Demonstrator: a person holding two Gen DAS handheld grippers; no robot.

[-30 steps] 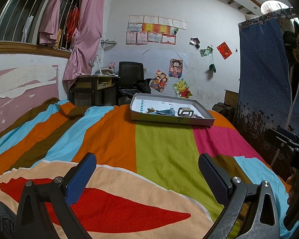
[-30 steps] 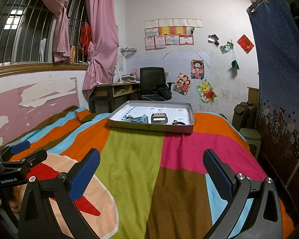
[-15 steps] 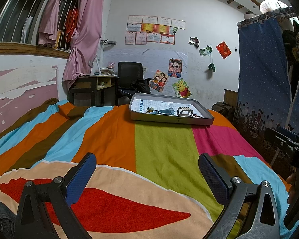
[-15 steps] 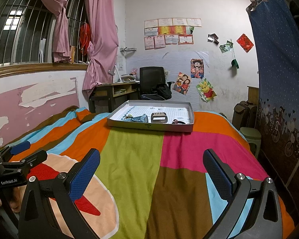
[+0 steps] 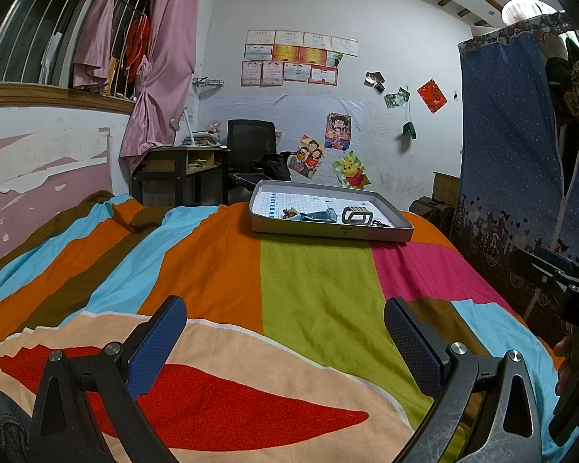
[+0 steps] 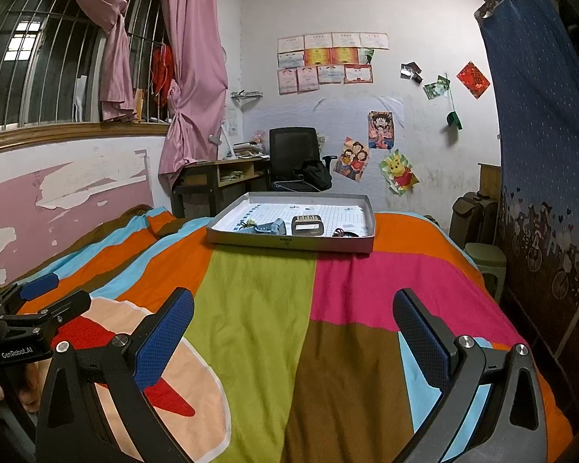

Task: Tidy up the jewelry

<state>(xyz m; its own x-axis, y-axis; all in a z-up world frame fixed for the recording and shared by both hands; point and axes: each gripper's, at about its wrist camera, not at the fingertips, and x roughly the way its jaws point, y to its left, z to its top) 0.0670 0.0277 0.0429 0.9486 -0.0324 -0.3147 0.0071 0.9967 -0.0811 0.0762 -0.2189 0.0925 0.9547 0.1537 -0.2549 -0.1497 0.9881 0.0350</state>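
Observation:
A shallow grey tray lies at the far end of the bed. Inside it I see a small grey jewelry box, a blue-grey holder and small jewelry pieces, too small to make out. My left gripper hovers open over the near part of the blanket, far from the tray, with nothing between its blue pads. My right gripper is also open and holds nothing, equally far from the tray.
A striped multicoloured blanket covers the bed. Beyond the tray stand a wooden desk and a black office chair. A blue curtain hangs along the right side. A green stool stands beside the bed.

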